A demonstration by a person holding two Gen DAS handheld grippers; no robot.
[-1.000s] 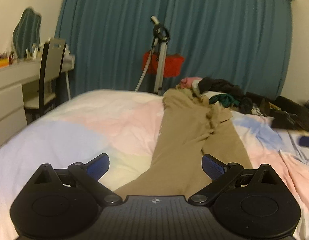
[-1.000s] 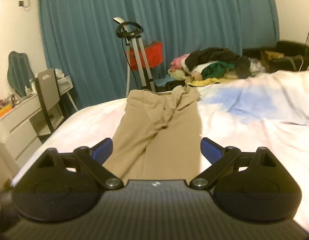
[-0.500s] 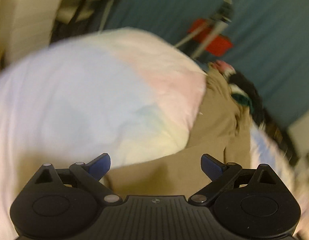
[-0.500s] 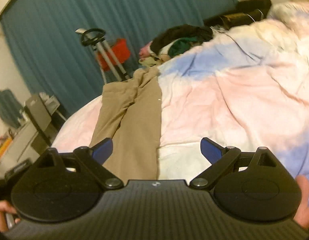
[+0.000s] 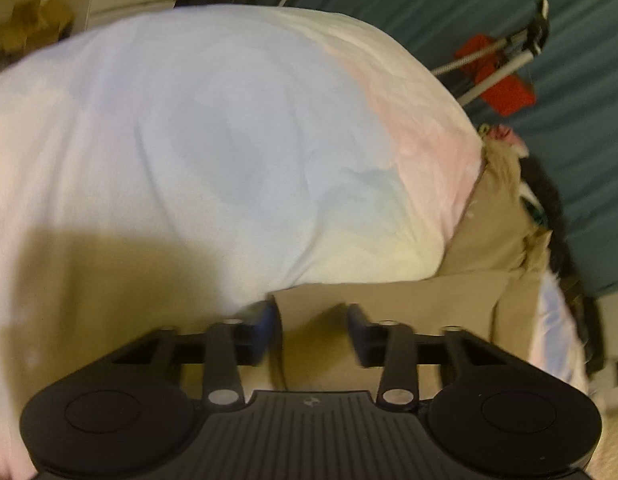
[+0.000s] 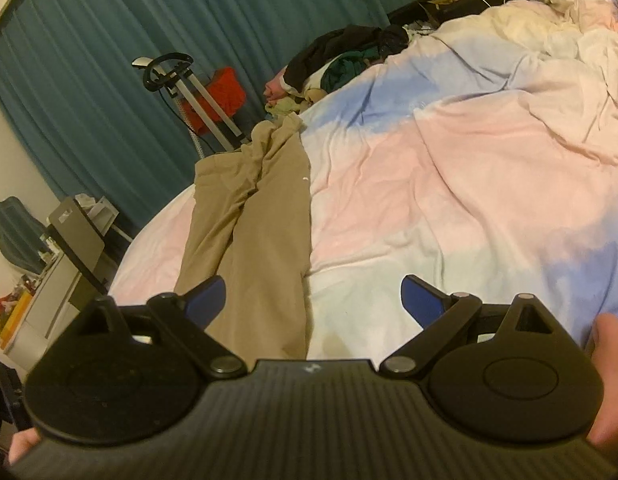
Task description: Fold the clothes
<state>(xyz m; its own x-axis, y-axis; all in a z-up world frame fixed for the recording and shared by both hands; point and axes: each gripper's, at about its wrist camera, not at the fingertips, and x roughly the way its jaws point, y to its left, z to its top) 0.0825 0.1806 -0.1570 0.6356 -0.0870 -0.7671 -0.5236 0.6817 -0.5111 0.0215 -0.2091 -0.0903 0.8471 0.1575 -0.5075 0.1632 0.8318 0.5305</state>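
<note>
The long tan cotton trousers (image 6: 253, 232) lay lengthwise on the pastel pink-and-blue duvet (image 6: 449, 184), legs together. Within a second the left gripper (image 5: 312, 322) had dropped from hovering wide to the trousers' hem, its jaws narrowed around the cloth, probably starting a fold. The right gripper (image 6: 313, 296) stayed spread above the duvet.

Left gripper (image 5: 313, 324), tilted downward, jaws partly closed with a narrow gap remaining between the blue pads (image 5: 265, 320). Right gripper (image 6: 313, 296), jaws spread wide, fingertips (image 6: 607, 380) of the holding hand visible at its right edge
</note>
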